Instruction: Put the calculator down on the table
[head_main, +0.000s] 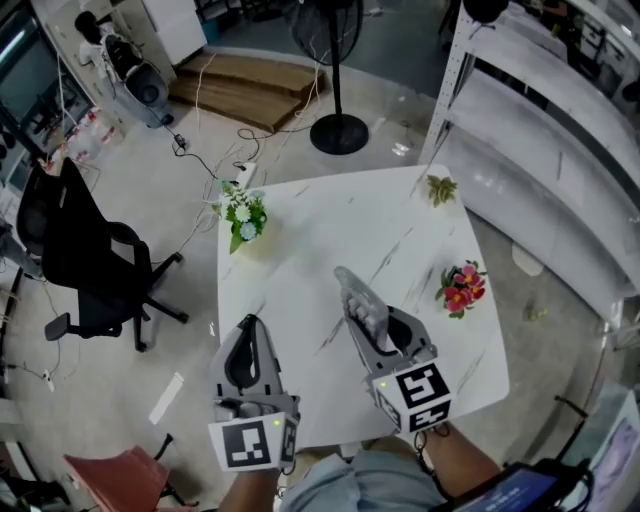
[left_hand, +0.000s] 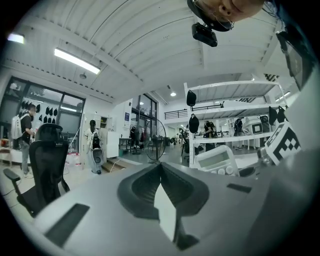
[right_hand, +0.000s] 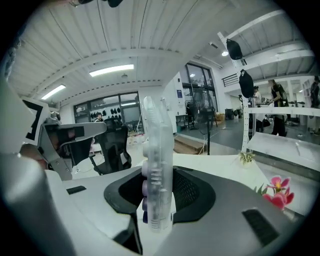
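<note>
Pale calculator (head_main: 362, 305), held edge-on, above white table (head_main: 300, 230)

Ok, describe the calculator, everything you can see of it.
The calculator is pale, translucent-looking plastic with a grey display and round buttons, some of them purple-looking. It sits edge-on between the jaws of the right gripper, which are closed on its two faces, and it is held over the white table.
</note>
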